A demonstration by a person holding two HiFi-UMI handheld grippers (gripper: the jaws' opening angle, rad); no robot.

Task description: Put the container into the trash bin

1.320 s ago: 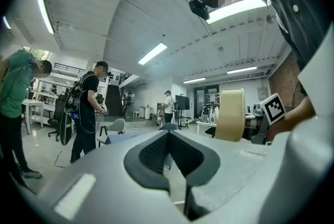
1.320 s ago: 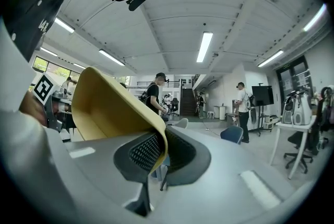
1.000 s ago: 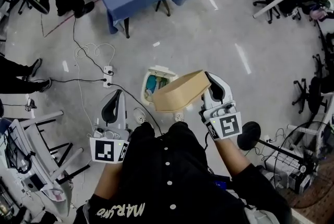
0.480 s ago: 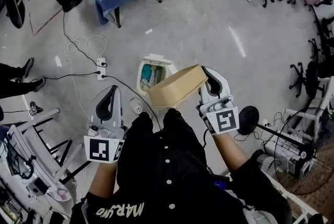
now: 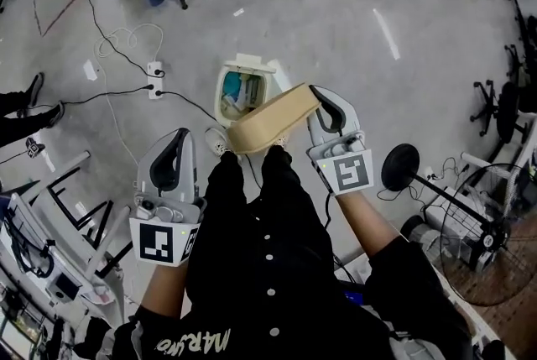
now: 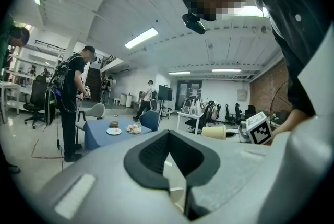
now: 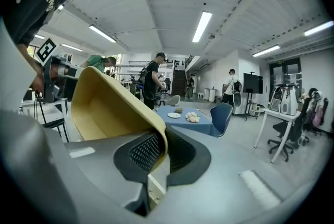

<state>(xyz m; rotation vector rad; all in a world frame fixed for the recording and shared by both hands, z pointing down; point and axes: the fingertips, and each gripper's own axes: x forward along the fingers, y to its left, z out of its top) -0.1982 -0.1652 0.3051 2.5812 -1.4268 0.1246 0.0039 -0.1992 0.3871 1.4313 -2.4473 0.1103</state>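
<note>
the bin [image 5: 242, 90] stands open on the floor, rubbish inside. the container [image 5: 273, 122] hangs tilted by the bin's near rim, not yet in, its wall pinched in the nearly closed right gripper [image 5: 323, 111]. left to do: bring it over the opening and let go. the left gripper [image 5: 170, 169] is closed and empty.

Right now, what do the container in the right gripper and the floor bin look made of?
Container: tan and matte with a thin, stiff wall. It looks like kraft paperboard or moulded pulp. Whether it has an inner coating can't be told.
Trash bin: a white, smooth, slightly shiny shell with its lid flipped open. It is probably moulded plastic.
</note>
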